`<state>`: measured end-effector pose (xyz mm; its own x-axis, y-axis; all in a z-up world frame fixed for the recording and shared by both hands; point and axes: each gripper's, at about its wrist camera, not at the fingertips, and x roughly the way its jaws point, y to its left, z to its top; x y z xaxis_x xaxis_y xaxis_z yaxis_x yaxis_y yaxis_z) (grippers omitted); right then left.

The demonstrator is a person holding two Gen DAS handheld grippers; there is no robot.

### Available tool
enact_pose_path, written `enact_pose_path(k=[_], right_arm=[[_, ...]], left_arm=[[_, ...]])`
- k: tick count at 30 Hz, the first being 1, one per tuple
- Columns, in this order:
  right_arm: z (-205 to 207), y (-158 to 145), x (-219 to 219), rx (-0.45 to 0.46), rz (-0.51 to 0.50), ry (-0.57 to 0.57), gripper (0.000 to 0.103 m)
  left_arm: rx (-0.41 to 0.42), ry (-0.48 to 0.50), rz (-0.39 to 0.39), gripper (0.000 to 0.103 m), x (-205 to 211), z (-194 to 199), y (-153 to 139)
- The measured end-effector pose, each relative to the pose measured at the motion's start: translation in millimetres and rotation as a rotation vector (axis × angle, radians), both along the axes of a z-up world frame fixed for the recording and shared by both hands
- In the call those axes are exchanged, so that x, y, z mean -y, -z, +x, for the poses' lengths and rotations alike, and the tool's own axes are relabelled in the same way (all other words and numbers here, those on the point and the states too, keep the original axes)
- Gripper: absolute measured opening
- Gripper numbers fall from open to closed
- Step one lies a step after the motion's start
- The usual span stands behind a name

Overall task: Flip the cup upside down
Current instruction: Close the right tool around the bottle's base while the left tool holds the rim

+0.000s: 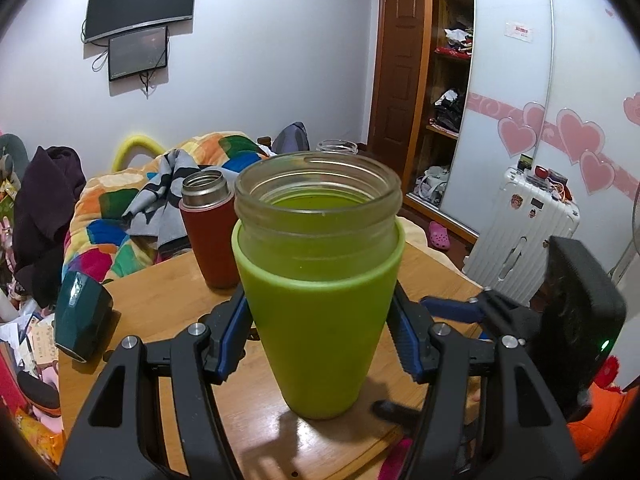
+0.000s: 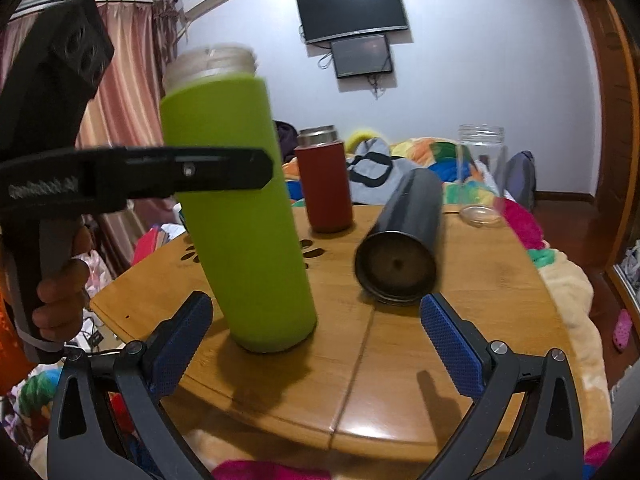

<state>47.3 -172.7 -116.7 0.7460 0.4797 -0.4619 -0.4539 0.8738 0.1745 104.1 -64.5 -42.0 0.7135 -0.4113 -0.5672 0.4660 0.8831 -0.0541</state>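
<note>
**Hand-held gripper squeezes the green cup**

Left hand-held gripper has its two blue pads tight on the green cup, one on each side, about halfway up. The cup stands mouth up on the wooden surface, right between the fingers. From the right wrist view it looks tipped a little.

Right hand-held gripper is wide and holds nothing. The green cup stands just past its left finger.

The cup looks like glass with a soft green cover. I think the glass can break if it drops. The soft cover should keep the pads from slipping, so the middle of the cover is a good place to hold. The bare glass neck at the top looks slippery, so it is best left alone. It looks empty, so nothing should spill, but I cannot be sure. It is tall, so it needs to go up before it turns over.

A red bottle stands close behind the green cup and a bit left. A dark cup lies on its side ahead of the right hand-held gripper. A clear jar stands far back on its right. The red bottle is the one that could get bumped when the cup swings over.
</note>
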Motion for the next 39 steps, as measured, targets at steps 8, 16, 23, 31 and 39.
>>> enact_pose_path(k=[8, 16, 23, 31, 39], right_arm=[[9.5, 5.1, -29.0, 0.042, -0.002, -0.114, 0.102], [19.4, 15.4, -49.6, 0.020, -0.012, -0.150, 0.081], [28.3, 24.1, -62.1, -0.021, -0.035, -0.161, 0.076], [24.9, 24.0, -63.2, 0.001, -0.043, -0.141, 0.064], [17.5, 15.1, -58.3, 0.013, -0.090, -0.166, 0.064]], left_arm=[[-0.031, 0.012, -0.014, 0.062, -6.6, 5.2, -1.6], [-0.004, 0.013, -0.081, 0.062, -26.4, -8.8, -12.5], [0.035, 0.020, -0.132, 0.062, -45.9, -32.1, -16.4], [-0.011, 0.032, -0.149, 0.063, -32.9, -6.1, -10.4], [-0.016, 0.025, -0.215, 0.062, -43.9, -2.2, -11.3]])
